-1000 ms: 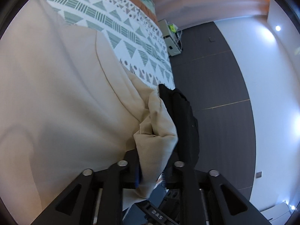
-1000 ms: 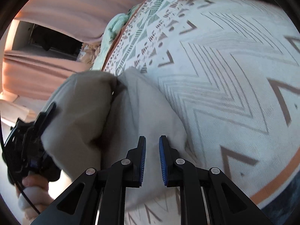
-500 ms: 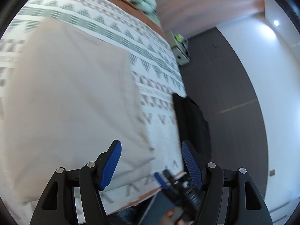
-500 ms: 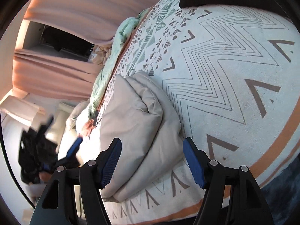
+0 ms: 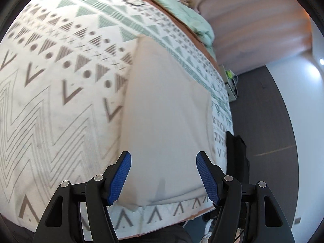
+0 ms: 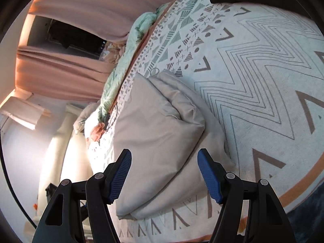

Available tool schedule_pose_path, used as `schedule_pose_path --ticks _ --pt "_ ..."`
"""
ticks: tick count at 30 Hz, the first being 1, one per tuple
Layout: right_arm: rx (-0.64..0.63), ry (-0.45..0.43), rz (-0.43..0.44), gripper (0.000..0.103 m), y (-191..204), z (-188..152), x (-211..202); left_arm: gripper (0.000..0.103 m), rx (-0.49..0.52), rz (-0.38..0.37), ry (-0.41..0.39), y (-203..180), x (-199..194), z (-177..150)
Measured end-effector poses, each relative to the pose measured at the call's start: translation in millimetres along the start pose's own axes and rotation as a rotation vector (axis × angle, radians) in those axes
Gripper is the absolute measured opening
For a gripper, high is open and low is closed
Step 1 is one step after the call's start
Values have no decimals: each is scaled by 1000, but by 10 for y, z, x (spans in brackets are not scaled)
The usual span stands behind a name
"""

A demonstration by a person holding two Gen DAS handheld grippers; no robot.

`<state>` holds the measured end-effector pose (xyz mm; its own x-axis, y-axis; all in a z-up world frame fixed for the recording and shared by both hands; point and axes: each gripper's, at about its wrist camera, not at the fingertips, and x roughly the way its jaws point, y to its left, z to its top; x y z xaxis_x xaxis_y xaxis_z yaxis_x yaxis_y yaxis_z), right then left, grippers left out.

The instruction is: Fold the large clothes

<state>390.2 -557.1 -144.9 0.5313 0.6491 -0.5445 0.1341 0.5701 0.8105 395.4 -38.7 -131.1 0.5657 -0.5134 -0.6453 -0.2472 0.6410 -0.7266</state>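
Note:
A beige garment [image 5: 166, 125] lies folded into a long strip on the patterned bedspread [image 5: 50, 101], its near end at the bed's front edge. My left gripper [image 5: 163, 175] hovers open above that near end, with no cloth between its blue pads. In the right wrist view the same garment [image 6: 160, 133] shows as a bulky folded bundle with a thick fold on top. My right gripper [image 6: 164, 174] stands open just above the bundle's near end, holding nothing.
A black garment [image 5: 237, 154] hangs over the bed's right edge beside the dark floor [image 5: 263, 111]. A mint-green quilt [image 5: 182, 10] lies at the far end by the pink curtains [image 6: 91, 6]. A small white unit [image 5: 230, 83] stands on the floor.
Both grippers have opened and let the beige cloth go. The left one swung across, so the garment now lies flat ahead of it. The right one backed off slightly from the bundle.

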Motion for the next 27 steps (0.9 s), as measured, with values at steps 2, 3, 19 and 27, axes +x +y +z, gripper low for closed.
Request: schedule_pose_path --ticks 2,3,19,27 --pt "9 13 -19 68 -16 11 66 68 -21 13 13 161 -5 -37" --pt "12 18 -35 68 -22 25 107 68 -33 19 19 239 -9 -62" --pt "-114 12 -75 13 196 279 201 41 -42 35 52 393 371 -341" --pt "-169 -8 -43 12 369 75 -100 36 -34 51 42 395 304 -393"
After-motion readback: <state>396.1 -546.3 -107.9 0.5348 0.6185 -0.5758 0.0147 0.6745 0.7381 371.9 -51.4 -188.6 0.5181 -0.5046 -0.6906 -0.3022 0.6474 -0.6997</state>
